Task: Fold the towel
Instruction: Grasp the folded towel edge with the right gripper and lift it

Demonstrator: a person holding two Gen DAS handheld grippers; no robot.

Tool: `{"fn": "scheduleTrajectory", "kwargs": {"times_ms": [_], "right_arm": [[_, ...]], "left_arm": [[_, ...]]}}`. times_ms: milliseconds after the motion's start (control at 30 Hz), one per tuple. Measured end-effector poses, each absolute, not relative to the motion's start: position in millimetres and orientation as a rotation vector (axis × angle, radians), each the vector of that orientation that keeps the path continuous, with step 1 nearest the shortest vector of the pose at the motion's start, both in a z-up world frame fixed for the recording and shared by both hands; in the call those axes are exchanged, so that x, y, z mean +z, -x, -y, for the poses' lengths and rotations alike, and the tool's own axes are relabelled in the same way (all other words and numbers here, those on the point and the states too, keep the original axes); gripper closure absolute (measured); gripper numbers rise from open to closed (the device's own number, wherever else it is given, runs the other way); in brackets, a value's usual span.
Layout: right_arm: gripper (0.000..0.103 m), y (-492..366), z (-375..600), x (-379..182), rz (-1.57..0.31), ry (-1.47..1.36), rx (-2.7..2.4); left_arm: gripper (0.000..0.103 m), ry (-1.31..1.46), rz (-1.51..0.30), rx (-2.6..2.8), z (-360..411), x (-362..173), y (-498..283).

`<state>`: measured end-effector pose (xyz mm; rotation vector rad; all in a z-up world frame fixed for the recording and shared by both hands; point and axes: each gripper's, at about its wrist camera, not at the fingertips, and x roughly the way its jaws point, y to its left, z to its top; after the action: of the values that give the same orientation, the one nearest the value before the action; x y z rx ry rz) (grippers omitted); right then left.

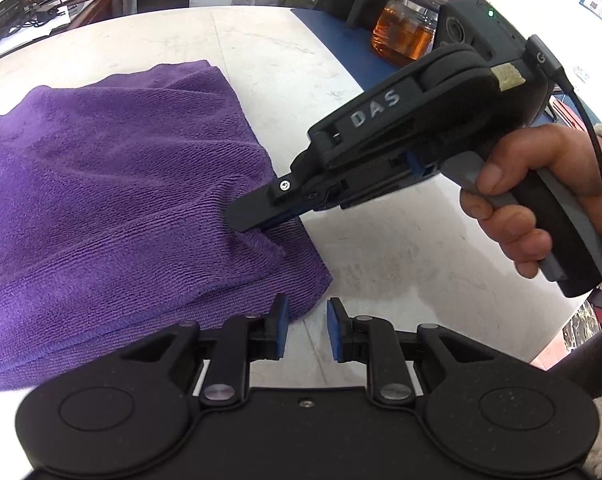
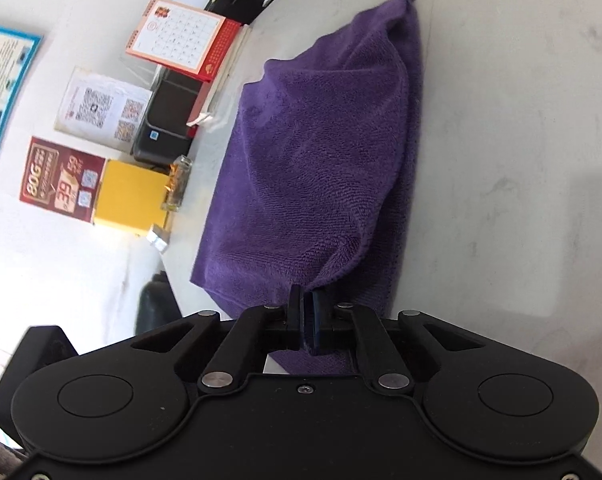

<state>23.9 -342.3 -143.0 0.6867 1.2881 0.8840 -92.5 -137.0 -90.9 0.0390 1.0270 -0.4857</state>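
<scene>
- "DAS": pale raised letters on the black body of the right gripper, read in the left wrist view.
- "G": small pale letter on the plug at the rear of that gripper.
- "80G", "59" and "39": gold figures on a dark red poster on the wall, seen sideways in the right wrist view.
- QR codes: on a white sheet above the poster; its small print is illegible.
- Calendar: a grid of dates, digits too small to read.
- Blue-edged chart: dense print, illegible.
</scene>
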Motion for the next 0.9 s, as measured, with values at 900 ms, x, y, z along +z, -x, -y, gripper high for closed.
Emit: {"fn": "scheduleTrajectory", "kwargs": {"times_ms": [900], "right_arm": [[0.101,-12.1,374.8,-145.4,-1.319,-1.174,0.926]], "left_arm": [[0.084,-0.039,-1.015,-0.487,139.1,-92.2,92.2]]}}
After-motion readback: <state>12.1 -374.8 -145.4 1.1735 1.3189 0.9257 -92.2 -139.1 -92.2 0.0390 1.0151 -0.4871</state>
